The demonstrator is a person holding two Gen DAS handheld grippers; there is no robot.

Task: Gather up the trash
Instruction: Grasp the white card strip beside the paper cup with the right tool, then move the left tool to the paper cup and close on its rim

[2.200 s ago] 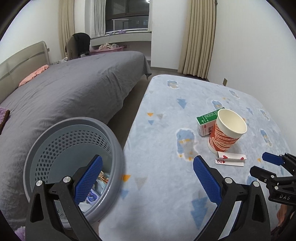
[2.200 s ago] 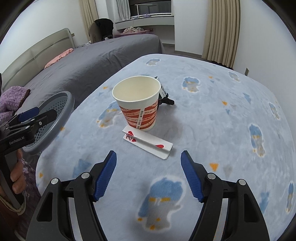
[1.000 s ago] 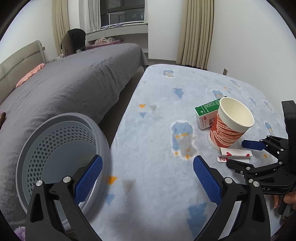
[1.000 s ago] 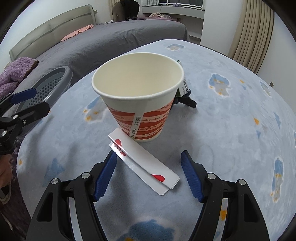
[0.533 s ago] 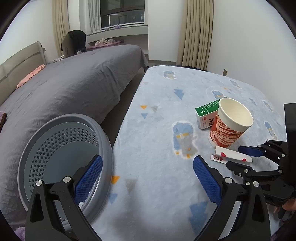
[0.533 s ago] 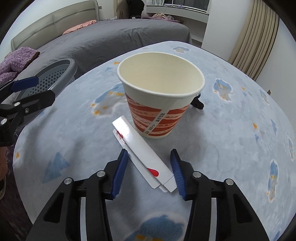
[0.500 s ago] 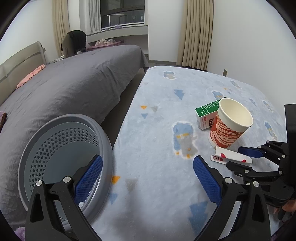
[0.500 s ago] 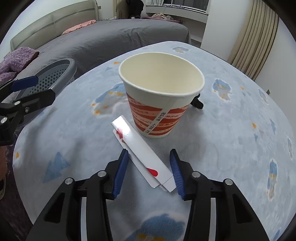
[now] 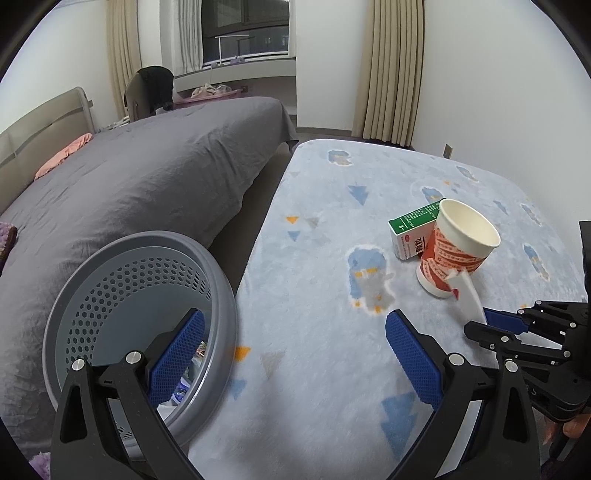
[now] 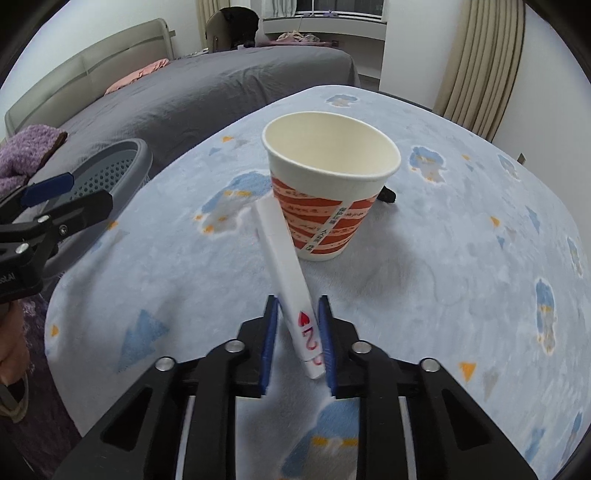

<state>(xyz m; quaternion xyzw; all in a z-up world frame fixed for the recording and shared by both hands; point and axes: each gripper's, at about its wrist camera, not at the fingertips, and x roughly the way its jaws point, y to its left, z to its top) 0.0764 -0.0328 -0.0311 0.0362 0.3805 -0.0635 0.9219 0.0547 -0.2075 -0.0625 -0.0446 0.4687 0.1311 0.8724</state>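
Left wrist camera peers down over its tongs (image 9: 295, 354) from the basket (image 9: 221, 295) side; right wrist camera sits much closer, tilted down at the paper cup (image 10: 328, 192). Both views share that cup (image 9: 458, 247) and, seemingly, the bed (image 9: 147, 166).

The paper cup (image 10: 330, 184) stands just beyond the right gripper (image 10: 295, 341), a box (image 9: 413, 230) behind it; the blanket (image 9: 314, 295) left of the cup lies bare up to the basket (image 9: 140, 314).

Past my work I see a bed with a grey cover (image 9: 147, 177), a pink cloth (image 9: 62, 157) near its headboard (image 9: 40, 125), beige curtains (image 9: 393, 70), a dark window (image 9: 243, 16), and a purple blanket (image 10: 22, 158).
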